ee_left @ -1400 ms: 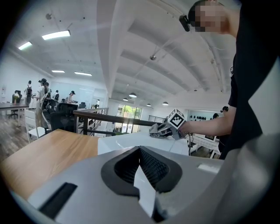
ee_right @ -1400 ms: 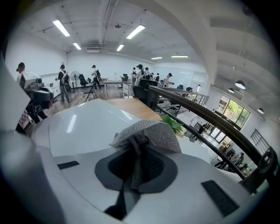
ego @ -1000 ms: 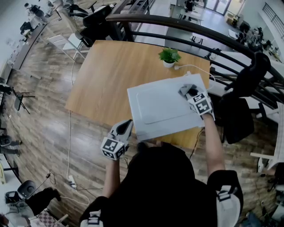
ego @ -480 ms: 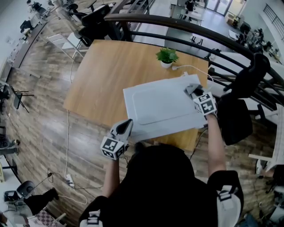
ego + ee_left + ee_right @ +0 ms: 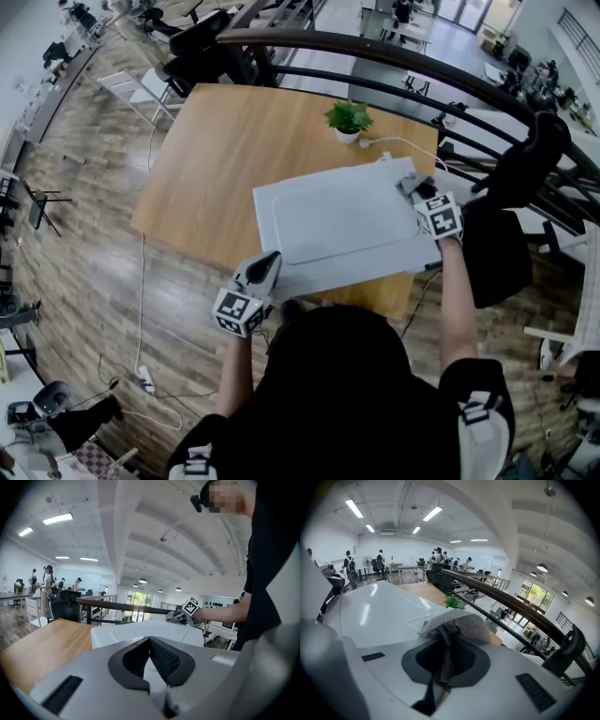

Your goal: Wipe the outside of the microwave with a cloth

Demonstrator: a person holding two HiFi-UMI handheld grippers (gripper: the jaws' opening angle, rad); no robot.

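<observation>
1. The white flat-topped microwave sits on the near right part of the light wooden table. Its front edge lies close to the table's near edge.
2. The grey knitted cloth lies bunched on the microwave's top near the far right corner. The right gripper has its jaws clenched on a twisted fold of it. The rest of the cloth fans out ahead of the jaws over the white panel.
3. The left gripper hangs off the microwave's near left corner, apart from it. Its jaws are pressed together with nothing in them.
4. Behind the microwave a small white pot holds a green leafy plant. The pot stands near the table's far edge, apart from the microwave.
5. A thin white cable runs across the table from just beside the pot toward the microwave's back right corner.
6. A curved black railing sweeps past the far side of the table.
7. A black office chair stands just to the right of the microwave, beside the person's right forearm.
8. On the wood-plank floor to the left, another white cord trails down from the table toward a power strip near the person's left side.
</observation>
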